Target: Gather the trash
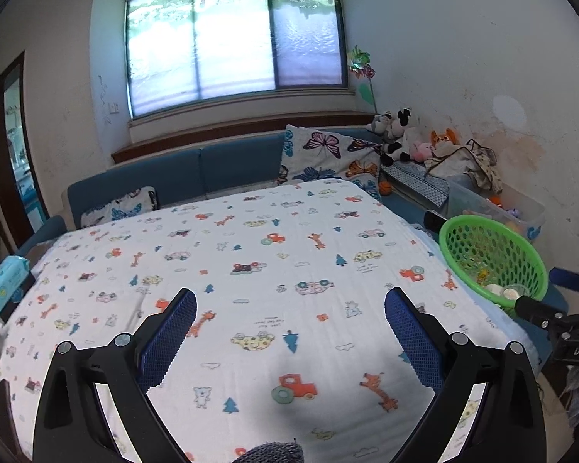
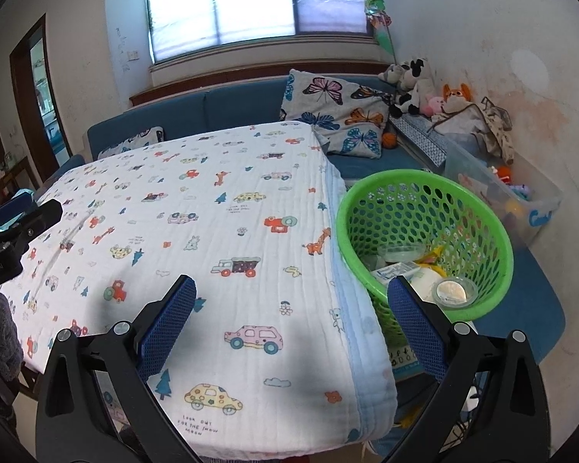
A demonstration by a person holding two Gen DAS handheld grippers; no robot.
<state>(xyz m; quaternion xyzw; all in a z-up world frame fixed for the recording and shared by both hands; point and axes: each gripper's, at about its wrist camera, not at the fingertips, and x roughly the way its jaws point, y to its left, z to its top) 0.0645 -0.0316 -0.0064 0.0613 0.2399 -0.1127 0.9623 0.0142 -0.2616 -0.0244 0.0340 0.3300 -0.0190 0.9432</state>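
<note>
A green perforated basket [image 2: 478,208] sits on a blue seat just right of the table, and shows at the right in the left wrist view as the basket [image 1: 494,247]. Inside it lie a clear lidded cup [image 2: 454,291], a white carton [image 2: 395,270], a plastic tub [image 2: 401,251] and yellow scraps. My right gripper [image 2: 291,293] is open and holds nothing, over the table's right edge beside the basket. My left gripper [image 1: 290,305] is open and holds nothing, above the table's middle. The cartoon-print cloth [image 1: 274,254] shows no loose trash.
A blue wet-wipe pack [image 1: 4,281] lies at the table's left edge. A blue sofa [image 1: 197,169] with butterfly pillows [image 2: 339,112] runs behind the table. Plush toys [image 2: 417,81] and a clear toy bin [image 2: 536,208] stand at the right wall. A doorway opens at far left.
</note>
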